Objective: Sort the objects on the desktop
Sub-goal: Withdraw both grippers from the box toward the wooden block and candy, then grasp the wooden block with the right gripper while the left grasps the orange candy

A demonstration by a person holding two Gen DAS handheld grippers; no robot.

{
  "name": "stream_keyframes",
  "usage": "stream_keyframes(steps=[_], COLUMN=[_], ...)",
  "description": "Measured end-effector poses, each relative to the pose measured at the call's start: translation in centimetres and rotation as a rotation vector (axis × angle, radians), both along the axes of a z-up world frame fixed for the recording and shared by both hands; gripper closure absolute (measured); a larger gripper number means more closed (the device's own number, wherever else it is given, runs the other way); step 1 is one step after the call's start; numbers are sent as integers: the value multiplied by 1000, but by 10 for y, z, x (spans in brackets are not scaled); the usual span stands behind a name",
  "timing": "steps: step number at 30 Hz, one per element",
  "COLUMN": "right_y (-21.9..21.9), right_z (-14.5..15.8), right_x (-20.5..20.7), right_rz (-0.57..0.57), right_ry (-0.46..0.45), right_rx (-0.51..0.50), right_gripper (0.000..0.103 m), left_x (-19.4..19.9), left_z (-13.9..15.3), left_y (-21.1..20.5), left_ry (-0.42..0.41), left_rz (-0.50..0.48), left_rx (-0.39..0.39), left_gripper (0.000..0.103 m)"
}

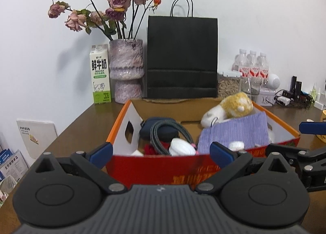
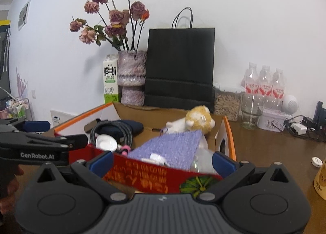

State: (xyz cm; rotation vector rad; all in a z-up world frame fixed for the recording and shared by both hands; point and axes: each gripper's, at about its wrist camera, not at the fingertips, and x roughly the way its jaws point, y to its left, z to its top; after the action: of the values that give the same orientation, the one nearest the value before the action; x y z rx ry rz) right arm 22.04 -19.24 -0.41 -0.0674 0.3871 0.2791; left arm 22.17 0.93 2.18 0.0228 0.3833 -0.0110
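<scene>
Holding both grippers — left gripper [image 1: 161,152], right gripper [image 2: 162,161] — with jaws spread and empty, we should approach the box [image 1: 163,165] squarely.

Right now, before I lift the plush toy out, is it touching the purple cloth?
Touching. In the right wrist view the plush toy rests directly against the top edge of the purple cloth, with no gap visible.

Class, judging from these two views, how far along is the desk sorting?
Mostly done, it seems: the box already holds a plush toy, purple cloth and coiled cable. In hand: nothing; the left gripper and right gripper are both open. Possibly left: a small white disc on the table.
</scene>
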Motion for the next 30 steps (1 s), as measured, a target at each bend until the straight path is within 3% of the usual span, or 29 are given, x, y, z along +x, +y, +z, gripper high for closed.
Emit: stream_keyframes(steps=[11,19,25,30], right_y=[-1,2,11,23], right_z=[-25,-44,-50,-51], right_x=[-11,2,16,28], right_rz=[8,6,40,52], right_ry=[89,210,256,276], right_rx=[-39,-59,-42,-29], right_gripper=[0,2,18,41], left_x=[-6,4,14,17], left_z=[-17,-33,-43,-44], left_y=[1,-5,-1,9], left_ry=[81,207,283,295], left_rz=[-29,-65,-61,-25], left_rx=[9,28,4,-26], left_gripper=[0,0,0,0])
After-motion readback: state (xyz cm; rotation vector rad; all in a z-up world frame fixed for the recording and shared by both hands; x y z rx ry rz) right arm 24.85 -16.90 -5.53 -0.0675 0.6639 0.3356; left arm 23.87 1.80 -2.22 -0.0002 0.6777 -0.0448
